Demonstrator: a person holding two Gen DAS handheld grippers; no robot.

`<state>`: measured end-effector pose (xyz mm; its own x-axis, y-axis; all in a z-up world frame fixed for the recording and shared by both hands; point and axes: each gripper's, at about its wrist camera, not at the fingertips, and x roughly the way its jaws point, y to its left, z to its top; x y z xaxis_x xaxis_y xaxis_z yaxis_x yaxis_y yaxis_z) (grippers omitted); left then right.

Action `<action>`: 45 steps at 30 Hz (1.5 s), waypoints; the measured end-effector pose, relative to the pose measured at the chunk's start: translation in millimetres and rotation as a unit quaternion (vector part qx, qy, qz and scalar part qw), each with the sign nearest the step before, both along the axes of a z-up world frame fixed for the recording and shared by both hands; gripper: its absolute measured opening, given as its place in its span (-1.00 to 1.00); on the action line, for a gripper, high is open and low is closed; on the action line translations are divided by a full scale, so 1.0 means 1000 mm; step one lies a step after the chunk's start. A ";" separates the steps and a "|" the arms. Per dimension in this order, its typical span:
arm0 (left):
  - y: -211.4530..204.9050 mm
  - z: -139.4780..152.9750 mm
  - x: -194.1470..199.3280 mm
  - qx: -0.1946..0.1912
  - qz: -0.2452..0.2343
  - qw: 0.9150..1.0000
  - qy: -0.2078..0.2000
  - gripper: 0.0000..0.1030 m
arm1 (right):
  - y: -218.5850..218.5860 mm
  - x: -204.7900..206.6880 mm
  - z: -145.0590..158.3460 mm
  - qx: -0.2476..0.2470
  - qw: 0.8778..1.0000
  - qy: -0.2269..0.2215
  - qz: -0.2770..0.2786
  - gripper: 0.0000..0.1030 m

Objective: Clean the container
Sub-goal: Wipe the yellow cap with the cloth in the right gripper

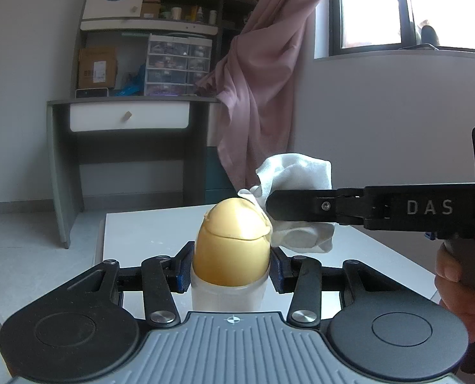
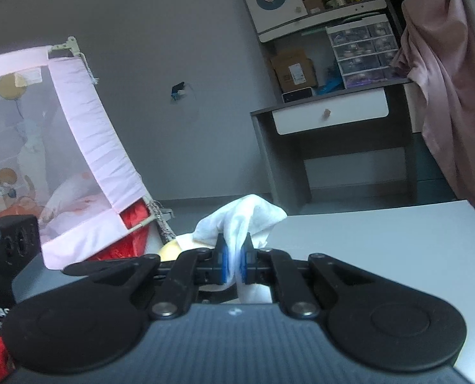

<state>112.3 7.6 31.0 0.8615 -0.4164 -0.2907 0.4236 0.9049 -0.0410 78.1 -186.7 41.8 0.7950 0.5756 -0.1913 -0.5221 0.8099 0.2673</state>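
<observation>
My left gripper [image 1: 231, 272] is shut on a container [image 1: 231, 249] with a yellow egg-shaped lid and a translucent white base, held upright over the white table [image 1: 147, 230]. My right gripper [image 2: 234, 260] is shut on a white cloth [image 2: 240, 220]. In the left wrist view the right gripper's black fingers [image 1: 301, 206] come in from the right and press the cloth [image 1: 296, 172] against the upper right side of the yellow lid. In the right wrist view only a sliver of the yellow lid [image 2: 168, 251] shows behind the left finger.
A grey desk with a white drawer [image 1: 128, 116] and shelves stands behind the table, next to a pink curtain [image 1: 259, 96]. A pink mesh bed rail [image 2: 87, 147] stands at the left in the right wrist view. A hand [image 1: 458, 291] holds the right gripper's handle.
</observation>
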 end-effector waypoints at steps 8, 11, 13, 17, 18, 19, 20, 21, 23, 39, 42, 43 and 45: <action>-0.002 -0.001 0.000 0.000 0.000 1.000 0.000 -0.11 | 0.008 -0.011 0.005 -0.005 0.999 -0.017 0.034 -0.85; -0.001 -0.001 0.000 0.000 0.000 1.000 0.000 -0.11 | 0.011 -0.014 0.007 -0.011 0.999 -0.019 0.047 -0.85; -0.001 -0.001 0.000 0.000 0.000 1.000 0.000 -0.11 | 0.011 -0.015 0.009 -0.011 0.998 -0.015 0.062 -0.85; 0.000 -0.001 -0.001 -0.001 0.000 1.000 0.000 -0.11 | 0.018 -0.017 0.012 -0.017 0.995 -0.007 0.102 -0.85; 0.000 -0.001 -0.001 -0.001 0.000 1.000 0.000 -0.11 | 0.021 -0.017 0.012 -0.023 0.994 -0.009 0.107 -0.85; 0.000 -0.002 -0.001 -0.001 0.000 1.000 0.001 -0.11 | 0.023 -0.017 0.013 -0.030 0.993 -0.012 0.111 -0.85; -0.001 -0.002 -0.001 -0.001 -0.001 1.000 0.001 -0.11 | 0.026 -0.017 0.014 -0.034 0.993 -0.012 0.115 -0.85; -0.001 -0.002 -0.001 0.000 -0.001 1.000 0.000 -0.11 | 0.028 -0.017 0.014 -0.037 0.992 -0.009 0.121 -0.85; -0.002 -0.003 -0.001 0.000 0.000 1.000 0.000 -0.11 | 0.030 -0.018 0.016 -0.041 0.992 -0.012 0.119 -0.86; -0.003 -0.002 -0.002 0.001 0.000 1.000 0.000 -0.11 | 0.004 0.004 0.007 -0.023 1.000 0.000 0.020 -0.85; -0.003 -0.002 -0.002 0.001 0.000 1.000 0.000 -0.11 | 0.002 0.011 -0.001 -0.025 0.999 0.018 0.012 -0.85; -0.004 -0.002 -0.002 0.001 0.000 1.000 0.000 -0.11 | 0.002 0.012 -0.003 -0.028 0.999 0.022 0.010 -0.85; -0.003 -0.003 -0.002 0.002 0.000 1.000 0.000 -0.11 | 0.001 0.015 -0.007 -0.032 0.999 0.027 0.006 -0.85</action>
